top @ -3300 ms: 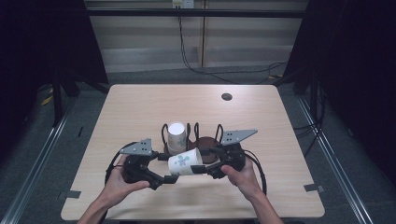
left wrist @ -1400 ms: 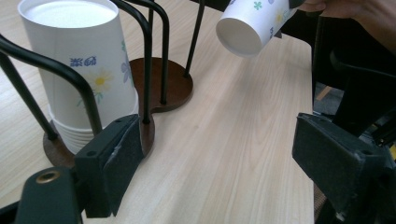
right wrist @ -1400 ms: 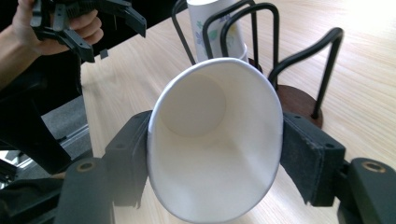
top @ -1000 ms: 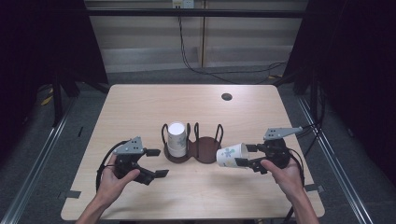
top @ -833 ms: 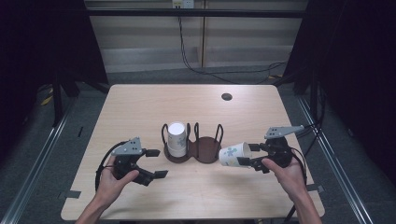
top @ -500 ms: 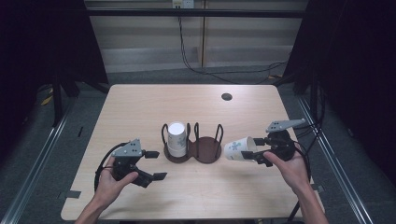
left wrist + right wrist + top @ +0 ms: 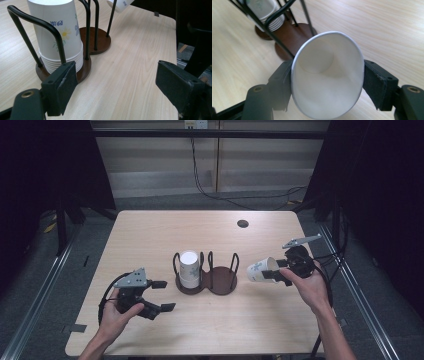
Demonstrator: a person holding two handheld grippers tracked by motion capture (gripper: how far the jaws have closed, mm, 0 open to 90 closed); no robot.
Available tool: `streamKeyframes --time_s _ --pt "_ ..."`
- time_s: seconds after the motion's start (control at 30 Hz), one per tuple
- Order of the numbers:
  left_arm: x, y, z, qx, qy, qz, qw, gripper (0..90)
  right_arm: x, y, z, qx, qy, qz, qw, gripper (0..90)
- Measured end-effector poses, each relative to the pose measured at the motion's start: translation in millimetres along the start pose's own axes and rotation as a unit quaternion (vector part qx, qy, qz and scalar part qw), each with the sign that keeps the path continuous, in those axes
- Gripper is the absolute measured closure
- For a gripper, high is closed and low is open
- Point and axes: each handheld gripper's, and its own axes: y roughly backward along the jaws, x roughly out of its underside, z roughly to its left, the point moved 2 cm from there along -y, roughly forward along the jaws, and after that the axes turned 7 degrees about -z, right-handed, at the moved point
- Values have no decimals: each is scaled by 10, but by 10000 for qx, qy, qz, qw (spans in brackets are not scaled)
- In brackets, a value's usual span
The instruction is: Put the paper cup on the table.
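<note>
Cup (image 7: 328,75) clenched sideways between right claw (image 7: 329,87) jaws; left claw (image 7: 125,87) released.

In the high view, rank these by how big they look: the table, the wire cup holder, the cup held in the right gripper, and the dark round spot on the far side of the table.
1. Table
2. Cup holder
3. Held cup, in the right gripper
4. Dark round spot, clearly smallest

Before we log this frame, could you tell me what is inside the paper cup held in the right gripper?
Nothing: the right gripper view looks straight into the paper cup, showing bare white walls and bottom. The right gripper grips its sides, hiding the outer wall there.
</note>
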Motion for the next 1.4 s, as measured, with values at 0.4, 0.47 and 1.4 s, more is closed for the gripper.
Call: streamKeyframes --time_s 0.4,0.47,1.4 --pt "-3 20 -1 56 -36 -44 10000 166 -33 -200 -43 121 106 605 9980 286" --pt "-2 13 0 76 -37 -35 10000 166 -46 -234 -64 142 146 689 9974 284" --pt "11 18 -3 118 -77 15 9999 166 -210 -537 -222 652 222 1416 9875 269"
